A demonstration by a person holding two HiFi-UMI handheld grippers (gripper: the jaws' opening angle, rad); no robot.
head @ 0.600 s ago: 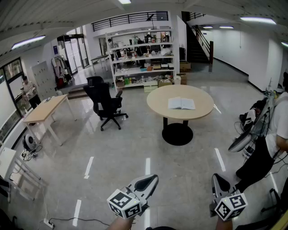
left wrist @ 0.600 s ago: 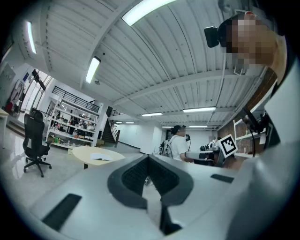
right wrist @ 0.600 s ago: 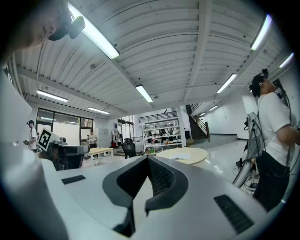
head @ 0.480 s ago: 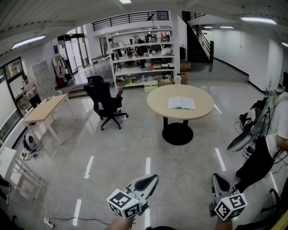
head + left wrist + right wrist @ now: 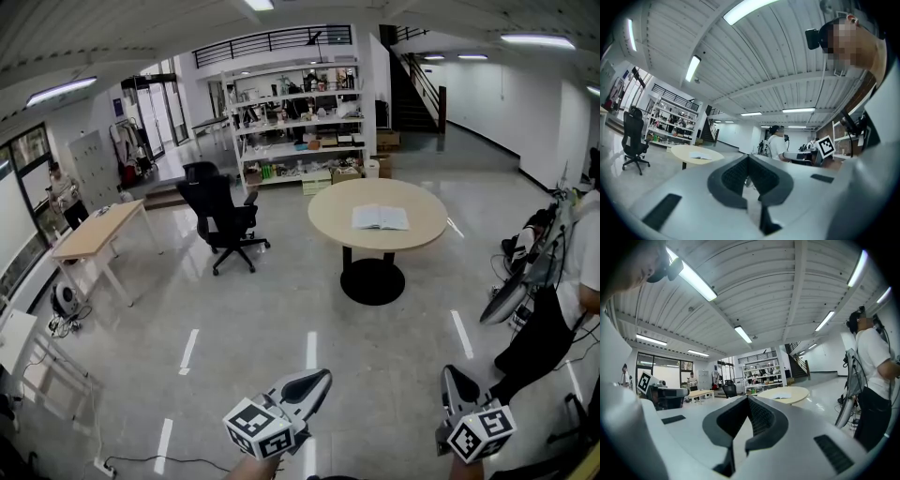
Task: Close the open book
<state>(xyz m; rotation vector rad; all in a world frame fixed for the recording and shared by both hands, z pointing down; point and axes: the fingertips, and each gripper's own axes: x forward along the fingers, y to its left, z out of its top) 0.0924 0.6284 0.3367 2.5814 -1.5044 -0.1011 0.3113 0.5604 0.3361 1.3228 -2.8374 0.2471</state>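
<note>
An open book [image 5: 380, 217] lies flat on a round beige table [image 5: 328, 217] far across the room. My left gripper [image 5: 309, 383] and right gripper [image 5: 457, 385] hang at the bottom of the head view, several steps from the table, both level and pointing toward it. In the left gripper view the dark pads meet at the tip [image 5: 749, 160] with nothing between them; the book [image 5: 700, 156] shows small to the left. In the right gripper view the jaws [image 5: 749, 401] are also shut and empty, with the book [image 5: 782, 396] just right of their tip.
A black office chair [image 5: 223, 216] stands left of the table, a long wooden desk [image 5: 94, 231] farther left. White shelving [image 5: 298, 122] lines the back. A person [image 5: 574, 281] with gear stands at the right edge; a cable [image 5: 141, 459] lies on the floor at lower left.
</note>
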